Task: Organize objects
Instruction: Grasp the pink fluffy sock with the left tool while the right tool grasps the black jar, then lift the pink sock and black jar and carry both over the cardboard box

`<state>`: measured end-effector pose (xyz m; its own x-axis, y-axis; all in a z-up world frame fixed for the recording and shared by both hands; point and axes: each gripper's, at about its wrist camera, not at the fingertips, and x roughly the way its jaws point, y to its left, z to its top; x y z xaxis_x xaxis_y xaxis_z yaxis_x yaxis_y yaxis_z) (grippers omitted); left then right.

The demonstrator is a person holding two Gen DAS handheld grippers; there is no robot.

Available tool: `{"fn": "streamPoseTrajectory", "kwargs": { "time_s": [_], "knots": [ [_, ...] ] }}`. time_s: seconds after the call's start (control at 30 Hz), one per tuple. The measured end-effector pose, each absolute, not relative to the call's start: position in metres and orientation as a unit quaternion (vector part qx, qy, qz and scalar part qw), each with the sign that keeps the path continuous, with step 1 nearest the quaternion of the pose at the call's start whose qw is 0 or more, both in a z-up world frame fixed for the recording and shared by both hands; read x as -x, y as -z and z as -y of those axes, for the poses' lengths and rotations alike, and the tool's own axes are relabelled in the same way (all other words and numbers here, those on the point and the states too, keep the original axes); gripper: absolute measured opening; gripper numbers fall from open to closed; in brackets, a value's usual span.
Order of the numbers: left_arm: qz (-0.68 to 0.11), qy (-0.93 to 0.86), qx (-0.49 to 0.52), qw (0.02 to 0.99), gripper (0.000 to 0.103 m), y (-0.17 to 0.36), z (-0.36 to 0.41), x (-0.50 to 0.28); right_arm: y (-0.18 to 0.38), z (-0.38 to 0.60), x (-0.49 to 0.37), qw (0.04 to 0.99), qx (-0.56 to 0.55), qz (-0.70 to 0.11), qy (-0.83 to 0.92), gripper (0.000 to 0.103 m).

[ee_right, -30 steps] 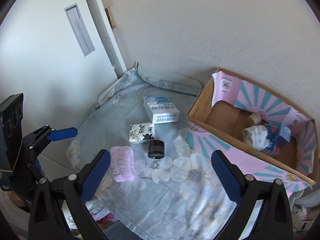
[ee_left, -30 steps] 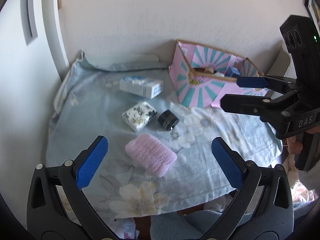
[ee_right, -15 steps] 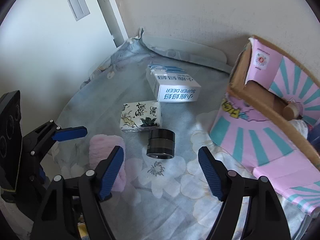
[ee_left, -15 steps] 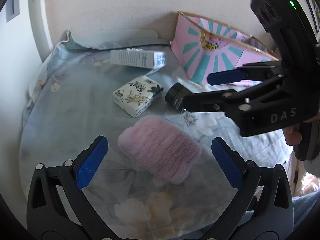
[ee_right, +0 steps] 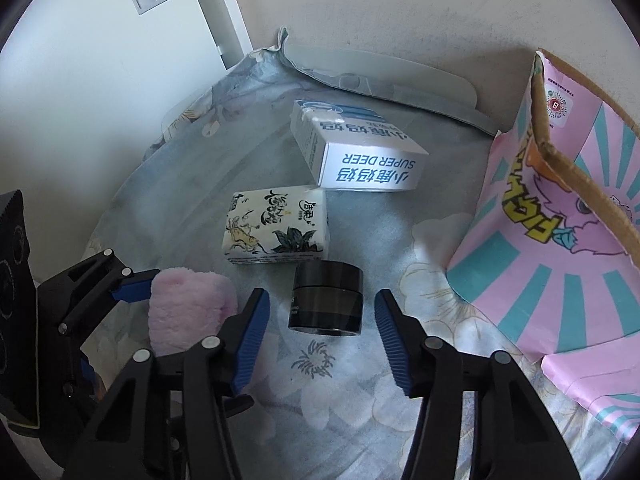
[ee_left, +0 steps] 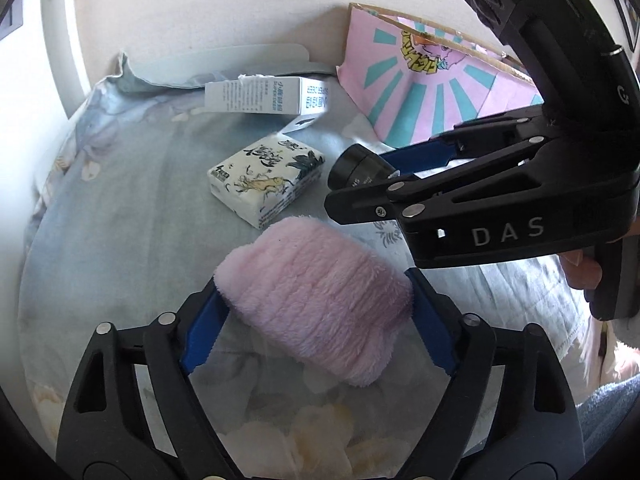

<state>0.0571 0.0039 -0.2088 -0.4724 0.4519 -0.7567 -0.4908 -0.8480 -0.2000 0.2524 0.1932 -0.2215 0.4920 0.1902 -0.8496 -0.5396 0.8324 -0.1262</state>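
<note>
Low in the left wrist view, the left gripper (ee_left: 316, 320) clasps a soft, light pink towel (ee_left: 316, 304) across its middle. Centre-bottom in the right view, the right gripper (ee_right: 322, 322) gapes around a rigid, smooth black jar (ee_right: 326, 298); take its sides.

"SUPER DEER" printed upside down on white-blue carton (ee_right: 360, 152); "DAS" on right gripper (ee_left: 362, 184) body; Chinese characters on tissue pack (ee_right: 276, 226).

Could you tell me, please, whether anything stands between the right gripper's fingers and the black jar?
Nothing visible does. The black jar sits in the open gap of the right gripper, bare floral cloth on either side; the tissue pack lies beyond it.
</note>
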Motion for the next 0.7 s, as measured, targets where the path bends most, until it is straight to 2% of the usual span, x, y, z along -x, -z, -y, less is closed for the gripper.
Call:
{"fn": "streamPoseTrajectory", "kwargs": {
  "time_s": [0.13,0.3,0.4,0.7],
  "knots": [
    [-0.023,-0.857,0.434,0.277,0.075,0.208,-0.004,-0.056,0.224,-0.193,-0.257,0.839,0.184,-0.465,-0.212,0.035],
    [-0.010,-0.856,0.436,0.278,0.058,0.206,-0.002,-0.051,0.223,-0.192,-0.256,0.838,0.190,-0.464,-0.215,0.033],
    [0.000,-0.854,0.439,0.278,0.052,0.204,-0.001,-0.047,0.223,-0.192,-0.256,0.838,0.187,-0.465,-0.215,0.033],
    [0.014,-0.853,0.444,0.274,0.048,0.198,0.005,-0.045,0.214,-0.197,-0.256,0.838,0.202,-0.455,-0.222,0.033]
  ]
}}
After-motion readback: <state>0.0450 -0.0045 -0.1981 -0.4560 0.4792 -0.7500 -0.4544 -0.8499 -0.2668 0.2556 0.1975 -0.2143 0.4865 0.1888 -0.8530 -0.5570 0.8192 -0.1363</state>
